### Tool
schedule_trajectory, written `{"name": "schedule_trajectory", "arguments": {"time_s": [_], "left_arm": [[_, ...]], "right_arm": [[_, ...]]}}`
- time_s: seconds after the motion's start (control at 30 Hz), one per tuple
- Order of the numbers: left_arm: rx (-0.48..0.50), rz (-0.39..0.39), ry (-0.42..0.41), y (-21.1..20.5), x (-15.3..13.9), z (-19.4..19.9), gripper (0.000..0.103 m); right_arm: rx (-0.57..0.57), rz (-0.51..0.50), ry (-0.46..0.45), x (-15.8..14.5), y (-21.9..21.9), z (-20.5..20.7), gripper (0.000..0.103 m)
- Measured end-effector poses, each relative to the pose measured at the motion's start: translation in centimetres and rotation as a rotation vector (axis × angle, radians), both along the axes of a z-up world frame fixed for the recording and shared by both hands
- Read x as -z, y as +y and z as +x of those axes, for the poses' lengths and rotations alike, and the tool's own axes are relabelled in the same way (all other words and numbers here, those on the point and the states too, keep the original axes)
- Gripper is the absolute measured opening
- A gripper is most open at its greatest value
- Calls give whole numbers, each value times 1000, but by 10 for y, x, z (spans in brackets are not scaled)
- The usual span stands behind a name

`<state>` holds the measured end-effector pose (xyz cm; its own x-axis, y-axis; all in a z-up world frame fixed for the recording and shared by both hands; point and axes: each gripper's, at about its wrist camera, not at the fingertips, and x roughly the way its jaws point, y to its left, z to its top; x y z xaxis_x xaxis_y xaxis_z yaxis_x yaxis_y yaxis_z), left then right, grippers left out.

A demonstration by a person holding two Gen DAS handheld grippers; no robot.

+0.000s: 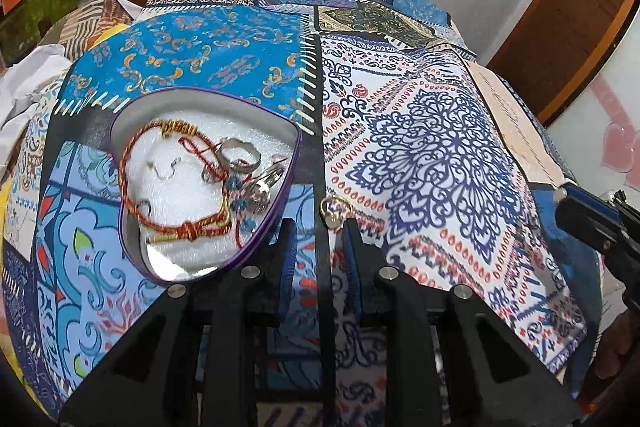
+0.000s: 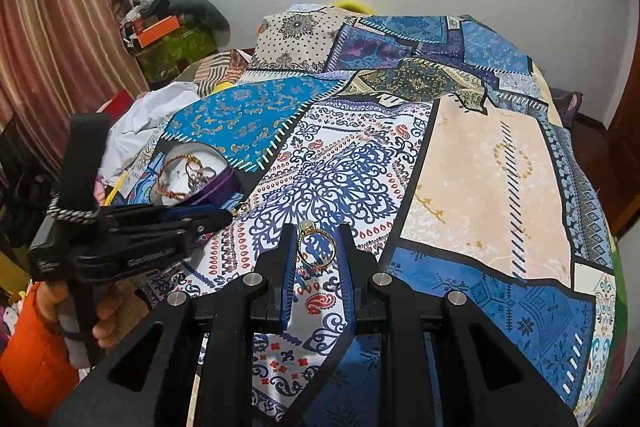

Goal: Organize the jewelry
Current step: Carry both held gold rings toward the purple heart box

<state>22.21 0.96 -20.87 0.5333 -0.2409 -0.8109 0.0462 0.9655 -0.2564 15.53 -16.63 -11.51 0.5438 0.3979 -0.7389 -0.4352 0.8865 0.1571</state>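
Patterned patchwork cloth [image 1: 420,147] bears a purple-rimmed heart-shaped box [image 1: 280,183] of rings.

Purple box's [image 1: 276,223] near rim hidden

Bed [image 2: 492,163] covered by patchwork print spread, blue, white and beige panels. Purple-rimmed box [image 1: 288,163] sits on spread at 9 o'clock of centre in the left view, white lining, jewellery inside. Small gold ring [image 1: 334,211] lies on spread just beside box, at its 4 o'clock. White cloth [image 2: 148,115] bunched at bed's 10 o'clock edge.
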Motion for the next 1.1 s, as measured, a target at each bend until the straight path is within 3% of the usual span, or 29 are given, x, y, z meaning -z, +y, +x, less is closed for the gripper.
{"name": "schedule_trajectory", "arguments": {"time_s": [0.43,0.53,0.83,1.1], "left_arm": [[27,72,-12,-15,2,15,22],[37,93,-20,-19,4,17,18],[45,99,-51,-20,-4,-1,17],[57,101,-118,-14,-30,-25,17]], "right_arm": [[-13,22,18,6,-3,2,18],[-11,24,20,7,-4,2,18],[-11,15,5,0,-3,0,18],[-7,10,-28,-13,5,-3,18]]}}
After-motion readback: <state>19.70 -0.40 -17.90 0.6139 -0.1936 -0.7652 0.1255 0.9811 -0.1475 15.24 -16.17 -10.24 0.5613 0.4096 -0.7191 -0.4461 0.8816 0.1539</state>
